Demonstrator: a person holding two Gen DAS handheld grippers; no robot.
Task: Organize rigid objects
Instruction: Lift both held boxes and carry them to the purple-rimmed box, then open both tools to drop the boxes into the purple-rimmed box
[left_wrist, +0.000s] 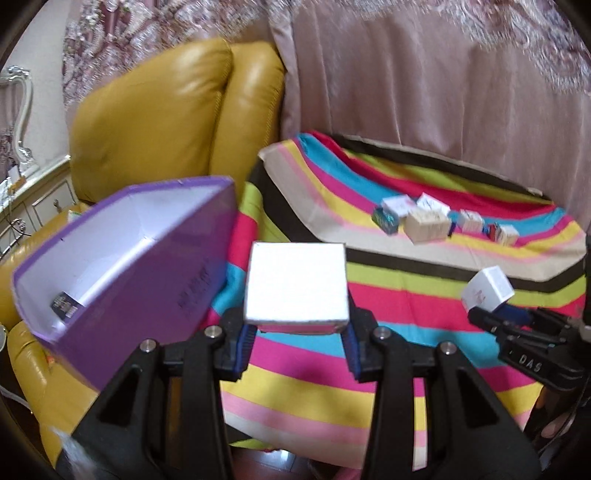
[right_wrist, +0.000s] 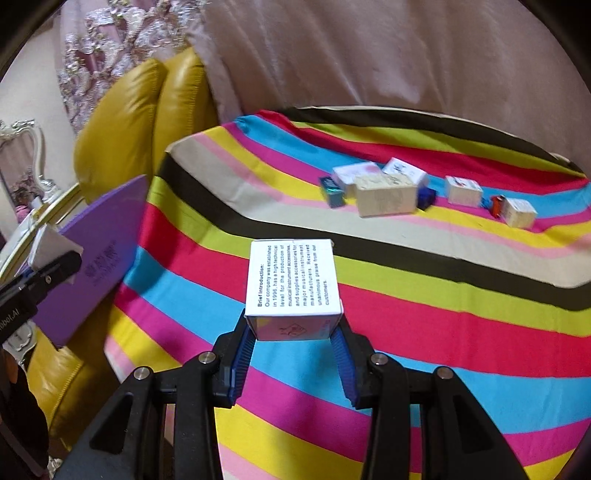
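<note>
My left gripper (left_wrist: 295, 332) is shut on a plain white box (left_wrist: 296, 282) and holds it above the striped cloth, just right of the open purple box (left_wrist: 122, 280). My right gripper (right_wrist: 293, 338) is shut on a white box with printed text (right_wrist: 293, 280); this box also shows in the left wrist view (left_wrist: 487, 290) at the right. The purple box (right_wrist: 96, 254) leans on the yellow sofa at the table's left edge; a small dark item (left_wrist: 64, 308) lies inside it. Several small boxes (right_wrist: 384, 194) lie in a row at the far side of the cloth.
The table wears a striped cloth (right_wrist: 406, 332). A yellow leather sofa (left_wrist: 155, 122) stands at the left, with a pink curtain (left_wrist: 443, 92) behind the table. A white cabinet (left_wrist: 22, 206) stands at the far left.
</note>
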